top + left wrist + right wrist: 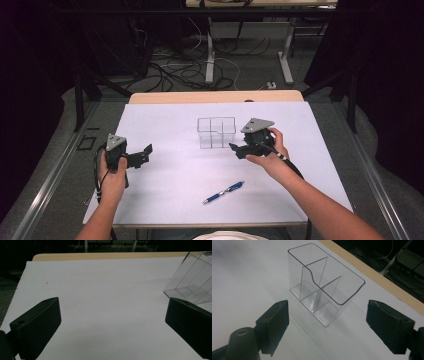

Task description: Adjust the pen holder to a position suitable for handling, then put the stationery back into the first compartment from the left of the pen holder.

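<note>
Right hand-held gripper (239, 148) jaws apart, just beside clear unlabelled organizer (216, 132); left hand-held gripper (145, 153) likewise apart, empty

I see a blue pen (223, 192) lying slantwise on the white table top (165, 125), near its front edge. A wooden strip (215, 96) borders the far side. Beyond it, cables (170, 70) sprawl across the grey floor around white table legs (210, 55).
</note>
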A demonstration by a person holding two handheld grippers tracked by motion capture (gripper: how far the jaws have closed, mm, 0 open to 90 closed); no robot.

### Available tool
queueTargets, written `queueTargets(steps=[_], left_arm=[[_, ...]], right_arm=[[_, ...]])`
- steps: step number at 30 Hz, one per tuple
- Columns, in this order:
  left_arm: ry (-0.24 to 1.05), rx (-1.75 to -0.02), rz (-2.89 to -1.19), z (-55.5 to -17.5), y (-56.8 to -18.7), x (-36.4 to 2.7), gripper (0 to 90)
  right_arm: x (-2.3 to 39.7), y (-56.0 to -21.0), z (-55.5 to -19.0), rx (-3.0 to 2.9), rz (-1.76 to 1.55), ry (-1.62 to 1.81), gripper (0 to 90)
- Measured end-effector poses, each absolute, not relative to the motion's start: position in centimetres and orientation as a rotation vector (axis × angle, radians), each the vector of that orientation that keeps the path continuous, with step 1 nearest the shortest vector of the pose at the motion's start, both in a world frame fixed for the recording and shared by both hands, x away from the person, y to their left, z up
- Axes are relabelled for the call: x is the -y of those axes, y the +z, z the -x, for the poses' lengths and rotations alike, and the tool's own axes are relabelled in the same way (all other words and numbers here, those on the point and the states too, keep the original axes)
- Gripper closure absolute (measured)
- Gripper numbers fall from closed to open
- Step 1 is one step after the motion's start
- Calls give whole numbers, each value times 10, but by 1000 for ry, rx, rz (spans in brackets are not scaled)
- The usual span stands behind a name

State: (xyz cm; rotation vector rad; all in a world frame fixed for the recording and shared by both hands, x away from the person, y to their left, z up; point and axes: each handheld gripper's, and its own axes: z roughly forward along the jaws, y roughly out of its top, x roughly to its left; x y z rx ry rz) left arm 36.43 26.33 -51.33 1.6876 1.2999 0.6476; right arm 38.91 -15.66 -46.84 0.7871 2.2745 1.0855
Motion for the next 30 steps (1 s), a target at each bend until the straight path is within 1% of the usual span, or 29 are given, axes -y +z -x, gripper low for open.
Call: queueTargets(steps=[4, 5, 10, 12, 13, 22, 30], left_arm=[[646, -1276, -1702, -363, -513, -259, 0], [643, -1269, -1705, -362, -513, -258, 0], [646, -1230, -1744, -361, -513, -253, 0], [639, -1225, -1764, -361, -514, -250, 0], [643, -1217, -1777, -361, -515, -249, 0], [627, -1208, -1791, -359, -515, -244, 0], [629, -1203, -1795, -359, -517, -244, 0]], right_arm=[[155, -467, -386, -2296, -771, 1079, 139], [153, -466, -384, -2304, -761, 1063, 97], [149, -467, -382, -2354, -715, 1028, 66], [147, -468, -382, -2376, -681, 1018, 38], [146, -470, -383, -2405, -667, 1010, 0], [136, -468, -377, -2464, -568, 967, 0], [121, -465, -361, -2489, -332, 857, 8]])
